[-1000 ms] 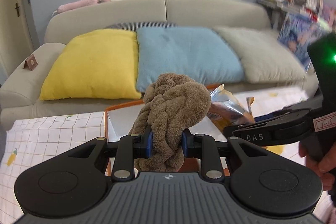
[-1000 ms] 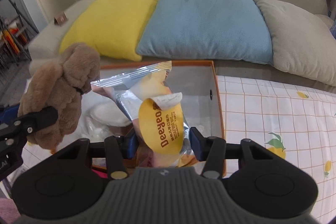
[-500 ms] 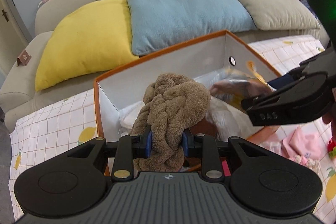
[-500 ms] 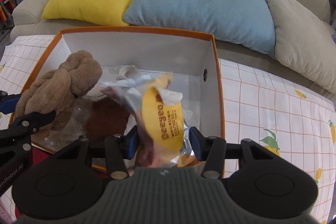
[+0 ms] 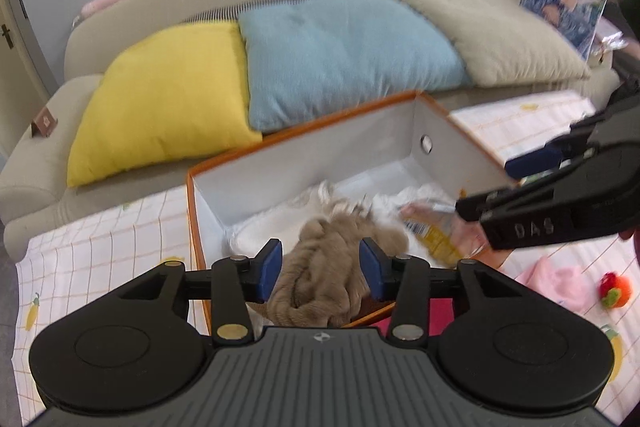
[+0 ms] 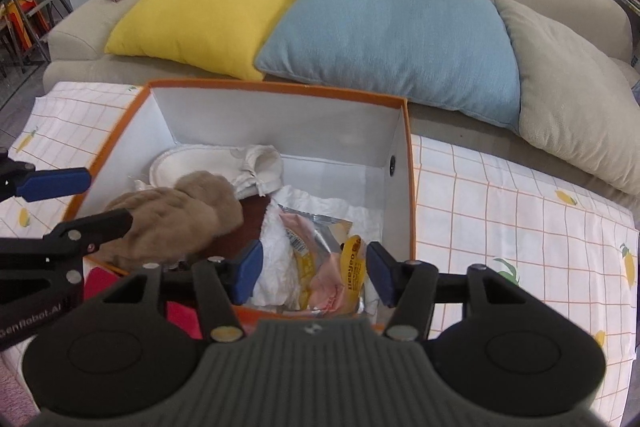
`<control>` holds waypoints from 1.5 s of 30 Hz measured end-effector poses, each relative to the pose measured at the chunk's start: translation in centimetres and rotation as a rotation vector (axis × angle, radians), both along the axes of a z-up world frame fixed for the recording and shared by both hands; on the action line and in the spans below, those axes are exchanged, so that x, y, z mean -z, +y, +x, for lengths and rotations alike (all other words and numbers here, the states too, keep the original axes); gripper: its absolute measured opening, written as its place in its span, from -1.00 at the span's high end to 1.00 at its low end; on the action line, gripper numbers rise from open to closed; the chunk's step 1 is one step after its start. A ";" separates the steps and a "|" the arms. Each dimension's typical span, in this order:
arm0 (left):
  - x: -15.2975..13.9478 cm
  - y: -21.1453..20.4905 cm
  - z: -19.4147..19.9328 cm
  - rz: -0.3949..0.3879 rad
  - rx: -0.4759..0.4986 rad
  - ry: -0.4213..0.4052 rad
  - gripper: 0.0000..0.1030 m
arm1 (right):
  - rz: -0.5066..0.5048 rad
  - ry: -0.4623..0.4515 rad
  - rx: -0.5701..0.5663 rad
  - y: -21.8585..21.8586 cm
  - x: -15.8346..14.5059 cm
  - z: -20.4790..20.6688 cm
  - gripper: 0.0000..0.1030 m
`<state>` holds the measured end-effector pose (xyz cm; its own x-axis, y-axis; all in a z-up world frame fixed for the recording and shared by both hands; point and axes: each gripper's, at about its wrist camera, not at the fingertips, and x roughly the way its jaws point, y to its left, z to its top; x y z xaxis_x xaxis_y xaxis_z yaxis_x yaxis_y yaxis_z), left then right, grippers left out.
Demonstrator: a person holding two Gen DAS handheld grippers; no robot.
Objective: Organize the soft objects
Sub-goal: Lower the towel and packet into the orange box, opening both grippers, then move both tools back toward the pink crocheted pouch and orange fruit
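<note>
An orange-rimmed white box (image 5: 304, 123) (image 6: 276, 89) stands on the checked cloth before the sofa. My left gripper (image 5: 320, 263) is open over its near edge; the brown plush toy (image 5: 324, 283) (image 6: 172, 223) lies loose between its fingers in the box. My right gripper (image 6: 312, 269) is open; the foil snack packet (image 6: 332, 267) (image 5: 432, 231) lies in the box between its fingers, on white soft items (image 6: 224, 167).
A pink soft item (image 5: 556, 279) and a small red-orange toy (image 5: 612, 289) lie on the cloth right of the box. A magenta item (image 6: 180, 311) lies in front of the box. Yellow (image 6: 212, 3), blue and beige cushions sit on the sofa behind.
Both grippers opened. The plush toy dropped from my left gripper into the box, and the snack packet dropped from my right gripper into the box.
</note>
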<state>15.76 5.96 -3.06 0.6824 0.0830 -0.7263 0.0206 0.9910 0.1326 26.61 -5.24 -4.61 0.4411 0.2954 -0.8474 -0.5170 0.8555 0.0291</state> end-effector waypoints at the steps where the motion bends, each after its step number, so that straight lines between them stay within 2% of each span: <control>1: -0.7 -0.2 -0.5 -0.006 0.008 -0.024 -0.03 | 0.010 -0.005 -0.001 -0.4 -0.5 -0.4 -0.14; 4: -3.0 -1.0 -2.7 -0.029 0.037 -0.117 -0.03 | 0.062 -0.024 0.005 -2.0 -2.1 -2.1 -0.23; 8: -5.3 -2.3 -5.5 -0.096 0.080 -0.200 -0.03 | 0.127 -0.051 0.030 -4.6 -4.0 -4.6 -0.28; 11: -6.1 -3.5 -7.3 -0.134 0.091 -0.241 -0.03 | 0.156 -0.084 0.061 -6.5 -5.1 -6.7 -0.30; 14: -5.9 -4.4 -8.7 -0.189 0.090 -0.247 -0.03 | 0.182 -0.105 0.118 -8.4 -5.6 -8.6 -0.30; 17: -5.0 -5.4 -9.8 -0.206 0.106 -0.223 -0.03 | 0.176 -0.131 0.174 -10.3 -5.4 -10.7 -0.30; 20: -3.7 -6.3 -10.2 -0.215 0.139 -0.164 -0.03 | 0.155 -0.145 0.217 -11.9 -4.7 -12.7 -0.30; 26: -0.8 -7.8 -11.1 -0.217 0.193 -0.050 -0.03 | 0.094 -0.115 0.309 -15.3 -2.0 -16.4 -0.30; 29: 0.5 -8.5 -11.5 -0.208 0.232 0.013 -0.03 | 0.041 -0.069 0.350 -16.6 0.1 -17.4 -0.30; 34: 2.8 -10.0 -12.1 -0.168 0.291 0.106 -0.06 | 0.003 0.037 0.420 -18.7 3.1 -18.6 -0.30; 37: 3.9 -11.3 -11.9 -0.153 0.323 0.134 -0.08 | 0.001 0.081 0.454 -19.4 4.8 -19.1 -0.30; 39: 4.3 -12.2 -11.7 -0.132 0.347 0.140 -0.22 | 0.018 0.109 0.470 -19.9 5.6 -19.1 -0.30; 43: 5.2 -14.2 -10.8 -0.050 0.404 0.145 -0.28 | 0.032 0.144 0.485 -20.1 6.6 -18.7 -0.30; 45: 5.8 -15.3 -10.0 0.010 0.435 0.146 -0.46 | 0.044 0.152 0.498 -20.3 6.9 -18.3 -0.30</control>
<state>5.79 -9.33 -8.84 0.5462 -0.1807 -0.8179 0.4533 0.8849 0.1072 8.27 -25.50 -11.54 0.4104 0.1183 -0.9042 -0.0349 0.9929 0.1140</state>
